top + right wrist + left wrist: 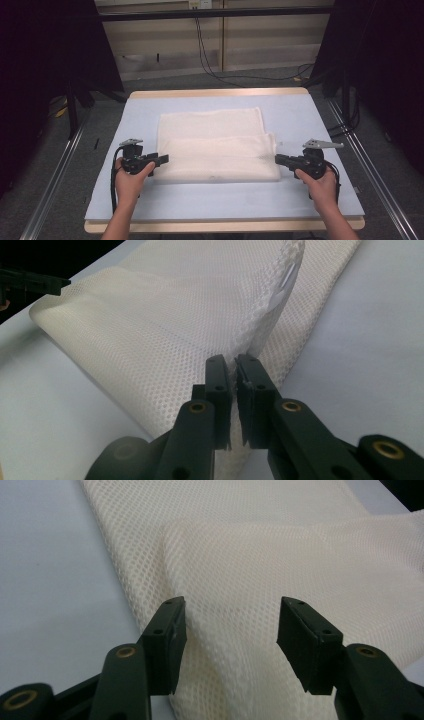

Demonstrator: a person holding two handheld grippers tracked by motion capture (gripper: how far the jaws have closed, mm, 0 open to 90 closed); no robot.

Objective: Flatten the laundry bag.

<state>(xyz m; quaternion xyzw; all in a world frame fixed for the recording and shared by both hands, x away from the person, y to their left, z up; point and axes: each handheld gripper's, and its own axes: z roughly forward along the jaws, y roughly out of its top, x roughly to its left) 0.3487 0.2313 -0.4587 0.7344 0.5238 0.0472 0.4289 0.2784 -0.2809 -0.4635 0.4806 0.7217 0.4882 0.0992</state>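
Note:
A cream mesh cloth (pixel 215 145) lies folded on the pale blue table top (pixel 225 200), its near layer doubled over the far one. My left gripper (pixel 164 159) is at the cloth's left edge. In the left gripper view it (pixel 230 615) stands open, and the cloth (pixel 260 555) lies under the gap with the pads off it. My right gripper (pixel 277 159) is at the right edge. In the right gripper view it (pixel 235 365) is shut on the raised edge of the cloth (pixel 165 315). The left gripper (pixel 30 285) shows far off at the top left there.
The table has a wooden rim (pixel 220 92) at the back and front. Metal rails (pixel 55 175) run along the floor on both sides. Black cables (pixel 210 60) trail on the floor behind the table. Bare table surface lies in front of the cloth.

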